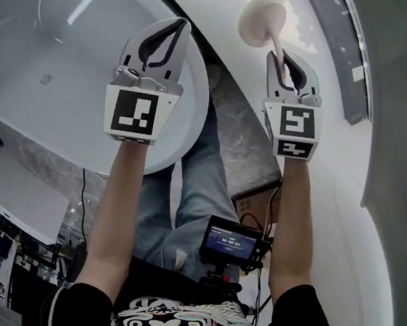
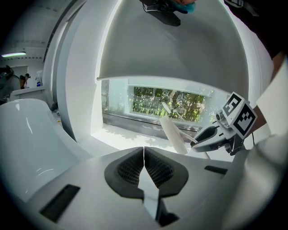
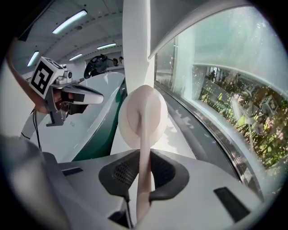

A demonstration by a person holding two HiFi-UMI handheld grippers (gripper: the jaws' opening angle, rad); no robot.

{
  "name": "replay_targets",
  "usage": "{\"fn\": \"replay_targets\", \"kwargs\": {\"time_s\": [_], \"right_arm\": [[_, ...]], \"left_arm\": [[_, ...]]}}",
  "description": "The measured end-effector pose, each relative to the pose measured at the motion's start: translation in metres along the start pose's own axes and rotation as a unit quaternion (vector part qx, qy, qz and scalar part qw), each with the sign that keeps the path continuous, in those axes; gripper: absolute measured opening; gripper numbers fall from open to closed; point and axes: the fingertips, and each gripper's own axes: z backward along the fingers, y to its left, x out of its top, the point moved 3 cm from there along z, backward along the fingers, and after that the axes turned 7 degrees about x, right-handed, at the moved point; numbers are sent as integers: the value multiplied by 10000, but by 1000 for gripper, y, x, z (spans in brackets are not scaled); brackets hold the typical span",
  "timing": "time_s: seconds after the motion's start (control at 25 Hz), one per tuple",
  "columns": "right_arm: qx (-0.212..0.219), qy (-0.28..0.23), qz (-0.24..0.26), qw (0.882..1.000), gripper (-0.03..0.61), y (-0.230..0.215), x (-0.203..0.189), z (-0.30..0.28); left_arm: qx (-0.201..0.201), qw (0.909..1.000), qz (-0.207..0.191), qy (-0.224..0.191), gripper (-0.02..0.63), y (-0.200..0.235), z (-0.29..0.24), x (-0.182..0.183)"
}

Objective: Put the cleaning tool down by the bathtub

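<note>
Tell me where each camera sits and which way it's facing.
Head view: on the head, looking steeply down at the bathtub; both forearms show.
Left gripper view: on the shut left hand-held gripper, facing the window.
Right gripper view: on the right hand-held gripper, looking along the clamped cleaning tool.
Shared: both gripper views show the other hand-held gripper.

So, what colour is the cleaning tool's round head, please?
The cleaning tool is pale pinkish cream, clearest in the right gripper view.
</note>
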Motion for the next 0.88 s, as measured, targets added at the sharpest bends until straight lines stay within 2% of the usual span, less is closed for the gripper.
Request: {"fn": "replay_targets", "kwargs": {"time_s": [0.24, 0.36, 0.48, 0.88], "right_arm": [[-107, 285, -79, 9995, 79, -8, -13, -20], [-174, 445, -26, 9989, 78, -9, -18, -27], [-214, 605, -13, 9979, 78, -9, -22, -34], [-270, 1063, 107, 9939, 79, -9, -30, -61]], "left_arm": [[-87, 9991, -181, 367, 18, 1, -12, -16], [-108, 9993, -195, 300, 18, 2, -16, -17], [-148, 9987, -223, 437, 18, 2, -18, -21], [-243, 9982, -192, 516, 18, 2, -25, -29]]}}
